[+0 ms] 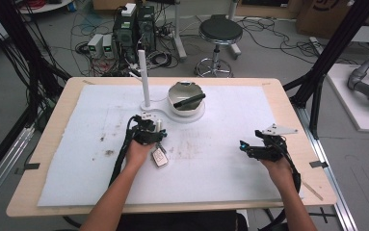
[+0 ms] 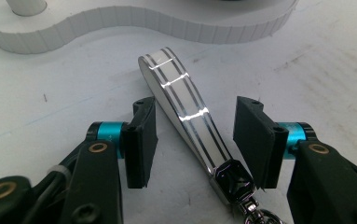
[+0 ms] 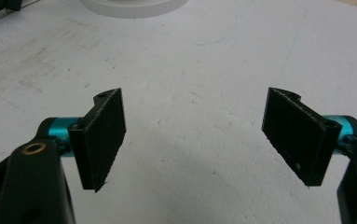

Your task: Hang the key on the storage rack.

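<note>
A white leather key strap point(image 2: 181, 102) with silver stripes lies flat on the white mat, and a black and chrome clasp point(image 2: 232, 179) sits at its near end. My left gripper point(image 2: 195, 107) straddles it, its black pads point(image 2: 141, 140) standing apart on either side without pressing it. In the high view the left gripper point(image 1: 157, 140) points down at the mat left of centre, with the key fob point(image 1: 160, 157) lying just beside the hand. My right gripper point(image 1: 244, 147) rests low at the right. It point(image 3: 195, 95) is open, with bare mat between its jaws.
A white stand point(image 1: 146, 103) with an upright post sits at the back centre, its curved base point(image 2: 120, 23) just beyond the strap. A white bowl point(image 1: 179, 94) holding a black utensil point(image 1: 190, 101) stands on it. The mat point(image 1: 220, 159) is stained near the middle.
</note>
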Motion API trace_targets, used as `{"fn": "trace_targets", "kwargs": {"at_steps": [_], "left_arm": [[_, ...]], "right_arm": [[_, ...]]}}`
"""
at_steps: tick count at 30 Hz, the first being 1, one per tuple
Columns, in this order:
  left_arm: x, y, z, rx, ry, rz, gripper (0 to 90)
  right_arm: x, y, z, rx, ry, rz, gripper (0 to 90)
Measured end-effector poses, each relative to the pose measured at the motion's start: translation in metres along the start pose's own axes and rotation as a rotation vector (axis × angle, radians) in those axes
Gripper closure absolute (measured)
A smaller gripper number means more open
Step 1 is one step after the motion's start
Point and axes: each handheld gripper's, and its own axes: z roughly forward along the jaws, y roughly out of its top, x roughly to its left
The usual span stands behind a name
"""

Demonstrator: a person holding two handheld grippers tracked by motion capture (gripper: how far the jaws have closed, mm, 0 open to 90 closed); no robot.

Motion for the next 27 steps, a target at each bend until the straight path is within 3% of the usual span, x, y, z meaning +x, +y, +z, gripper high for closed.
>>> {"fn": "trace_targets", "kwargs": {"at_steps": [1,2,5,10,15,19,21,22,27], "left_arm": [[0.0,0.0,0.0,0.0,0.0,0.0,51.7],[-0.003,0.0,0.0,0.004,0.033,0.016,53.8],[-0.007,0.001,0.001,0.011,0.064,0.045,60.6],[-0.009,0.002,0.002,0.006,0.067,0.051,74.6],[-0.008,0.002,0.0,-0.006,0.067,0.045,74.8],[-0.004,0.006,-0.009,-0.064,0.036,0.014,74.9],[-0.002,0.009,-0.019,-0.116,0.007,-0.003,75.0],[-0.002,0.009,-0.019,-0.116,0.007,-0.003,75.0],[0.002,0.013,-0.04,-0.211,-0.009,-0.015,75.0]], "right_arm": [[0.0,0.0,0.0,0.0,0.0,0.0,21.8],[0.0,0.0,0.0,-0.001,-0.004,0.002,21.8],[0.0,0.0,0.0,-0.002,-0.003,0.002,21.9],[0.0,0.0,0.0,0.0,0.0,0.0,21.9],[-0.001,0.0,-0.001,-0.002,0.003,0.005,23.9],[-0.002,-0.001,-0.002,-0.001,0.001,0.011,23.9],[-0.002,-0.001,-0.002,-0.006,-0.005,0.008,23.9],[-0.002,-0.001,-0.002,-0.006,-0.005,0.008,23.9],[-0.002,-0.001,-0.003,-0.011,-0.008,0.007,23.9]]}}
